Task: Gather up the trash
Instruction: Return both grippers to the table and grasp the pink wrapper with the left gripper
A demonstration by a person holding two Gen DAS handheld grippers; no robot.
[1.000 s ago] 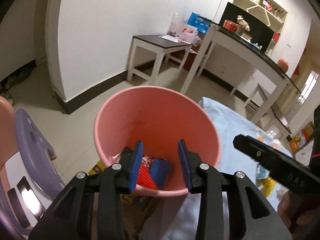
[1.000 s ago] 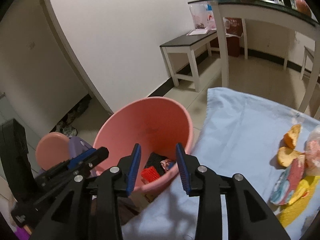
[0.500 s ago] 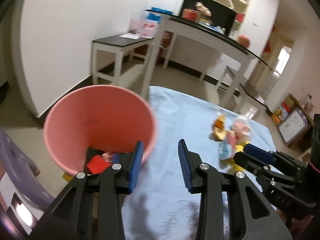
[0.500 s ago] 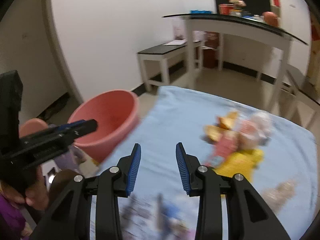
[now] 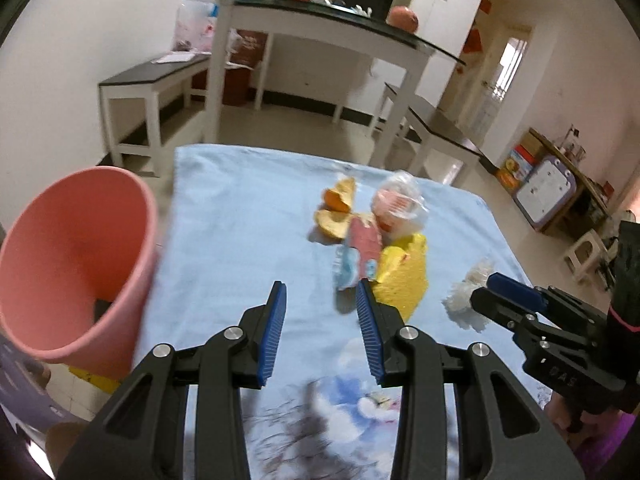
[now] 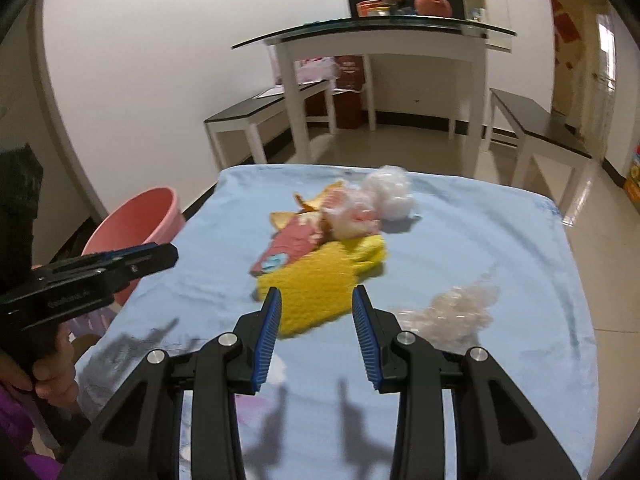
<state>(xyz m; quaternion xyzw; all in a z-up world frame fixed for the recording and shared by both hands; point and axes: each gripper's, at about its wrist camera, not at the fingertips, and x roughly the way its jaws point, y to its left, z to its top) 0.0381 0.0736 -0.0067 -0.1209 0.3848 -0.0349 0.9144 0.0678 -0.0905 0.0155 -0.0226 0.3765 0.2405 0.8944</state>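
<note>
A pile of trash lies mid-table on the light blue cloth (image 5: 224,216) (image 6: 500,240): orange peel (image 5: 338,200) (image 6: 304,204), a pink wrapper (image 5: 362,242) (image 6: 292,246), a yellow wrapper (image 5: 402,276) (image 6: 320,280), crumpled clear plastic (image 5: 398,200) (image 6: 390,194). A separate clear plastic wad (image 5: 466,292) (image 6: 452,308) lies nearer the right side. The pink bin (image 5: 68,264) (image 6: 136,224) stands off the table's left edge with dark scraps inside. My left gripper (image 5: 320,300) hovers open and empty, just short of the pile. My right gripper (image 6: 316,300) is open and empty over the yellow wrapper's near edge.
White benches with dark tops (image 5: 156,76) (image 6: 540,128) and a tall glass-topped white table (image 5: 320,24) (image 6: 380,36) stand beyond on the tiled floor. A purple plastic stool (image 5: 24,384) sits by the bin. A hand (image 6: 48,376) holds the left gripper.
Both grippers swung right, away from over the pink bin to above the table. The trash pile now sits ahead of them. Jaw gaps look unchanged.
</note>
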